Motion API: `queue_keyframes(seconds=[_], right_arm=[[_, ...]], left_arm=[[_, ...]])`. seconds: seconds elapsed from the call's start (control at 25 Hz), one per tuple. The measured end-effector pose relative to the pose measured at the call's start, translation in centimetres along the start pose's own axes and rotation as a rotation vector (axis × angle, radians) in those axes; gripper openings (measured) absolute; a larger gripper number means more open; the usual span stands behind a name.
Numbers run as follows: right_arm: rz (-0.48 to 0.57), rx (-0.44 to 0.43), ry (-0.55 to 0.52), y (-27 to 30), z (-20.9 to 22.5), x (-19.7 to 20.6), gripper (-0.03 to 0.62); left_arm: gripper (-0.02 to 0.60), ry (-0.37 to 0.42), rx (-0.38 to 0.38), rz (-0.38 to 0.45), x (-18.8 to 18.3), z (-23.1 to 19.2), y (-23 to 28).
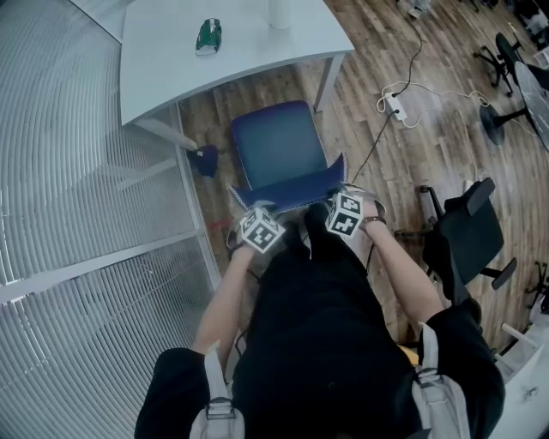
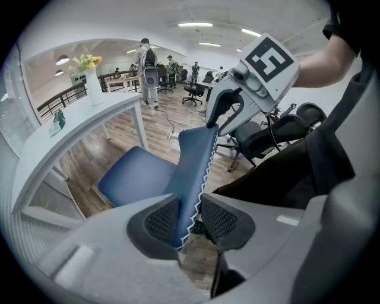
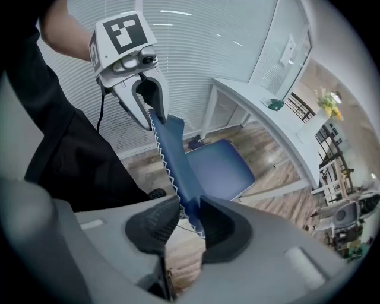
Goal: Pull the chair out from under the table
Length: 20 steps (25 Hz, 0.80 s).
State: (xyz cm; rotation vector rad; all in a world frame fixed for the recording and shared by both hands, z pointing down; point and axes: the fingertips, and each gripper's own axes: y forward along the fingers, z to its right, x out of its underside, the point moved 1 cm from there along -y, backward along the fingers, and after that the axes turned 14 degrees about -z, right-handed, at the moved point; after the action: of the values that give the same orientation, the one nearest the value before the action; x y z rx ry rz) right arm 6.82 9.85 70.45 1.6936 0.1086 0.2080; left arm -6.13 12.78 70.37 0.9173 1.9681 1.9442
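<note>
A blue chair (image 1: 279, 146) stands in front of the white table (image 1: 171, 60), its seat mostly out from under the table's edge and its backrest (image 1: 292, 190) towards me. My left gripper (image 1: 249, 207) is shut on the backrest's top edge at its left end. In the left gripper view the backrest (image 2: 190, 172), trimmed with white zigzag stitching, sits between the two pads (image 2: 161, 221). My right gripper (image 1: 343, 190) is shut on the same edge at the right end. In the right gripper view the backrest (image 3: 172, 154) runs between the pads (image 3: 155, 222).
A glass partition with blinds (image 1: 77, 214) runs close on the left. A black office chair (image 1: 467, 236) stands at the right, and a power strip with cables (image 1: 395, 105) lies on the wooden floor. On the table are a green object (image 1: 208, 36) and a white vase (image 1: 279, 13).
</note>
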Motion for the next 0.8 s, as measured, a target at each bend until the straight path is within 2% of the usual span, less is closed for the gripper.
queue_keyframes(seconds=[0.4,0.64,0.72,0.8], right_arm=[[-0.009,0.013,0.006,-0.3,-1.3,1.0,0.115],[-0.009,0.02,0.031,-0.2,-0.5,0.7,0.121],[-0.013,0.027,0.034,0.0,-0.1,0.7,0.123],[-0.008,0.044,0.037,-0.2,0.4,0.3,0.124]], left_arm=[[0.127,-0.015,-0.001,0.021,0.4,1.8,-0.1],[0.13,-0.029,0.006,0.046,0.1,1.2,-0.2],[0.144,-0.036,0.009,0.067,-0.1,1.2,-0.4],[0.19,-0.04,0.002,0.089,-0.4,1.1,-0.6]])
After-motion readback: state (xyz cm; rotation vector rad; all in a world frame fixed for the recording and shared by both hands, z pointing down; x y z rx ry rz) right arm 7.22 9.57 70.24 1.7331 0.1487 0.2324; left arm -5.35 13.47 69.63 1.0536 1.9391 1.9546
